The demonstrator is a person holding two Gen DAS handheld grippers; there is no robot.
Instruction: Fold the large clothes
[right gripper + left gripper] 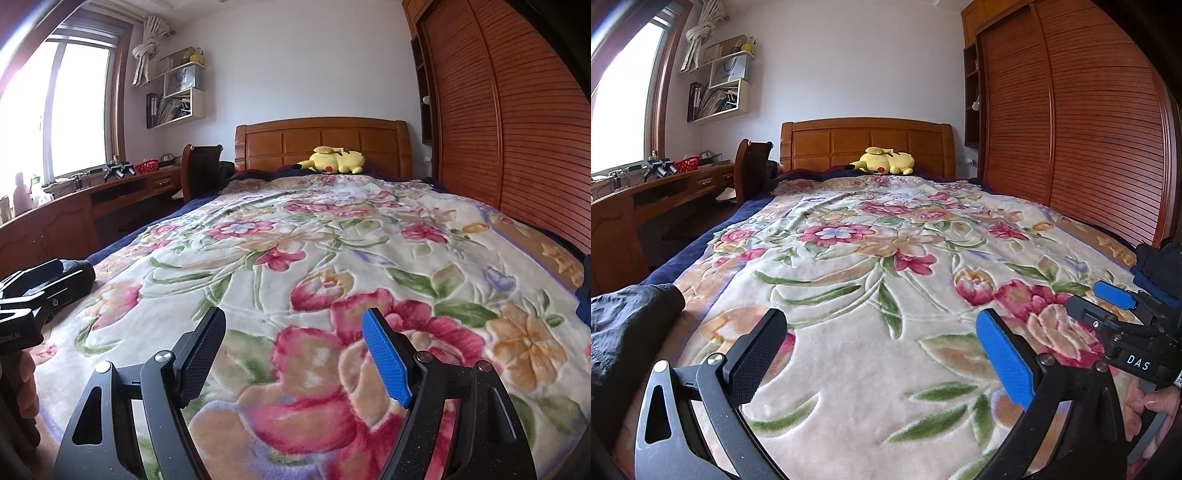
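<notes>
A black garment [628, 325] lies bunched at the near left edge of the bed, left of my left gripper [882, 339]. That gripper hovers low over the floral blanket [871, 258], open, with nothing between its black and blue fingers. In the right wrist view my right gripper [295, 343] is also open and empty above the blanket [332, 240]. It appears at the right of the left wrist view too, held by a hand [1145, 402]. Dark and blue clothes [1156, 266] sit at the bed's right edge. The black garment's end [79, 267] shows behind the left gripper [48, 280].
A yellow plush toy [886, 160] rests by the wooden headboard [864, 142]. A wooden desk [646, 195] and chair [750, 166] stand left of the bed under a window. Slatted wardrobe doors [1071, 129] run along the right side.
</notes>
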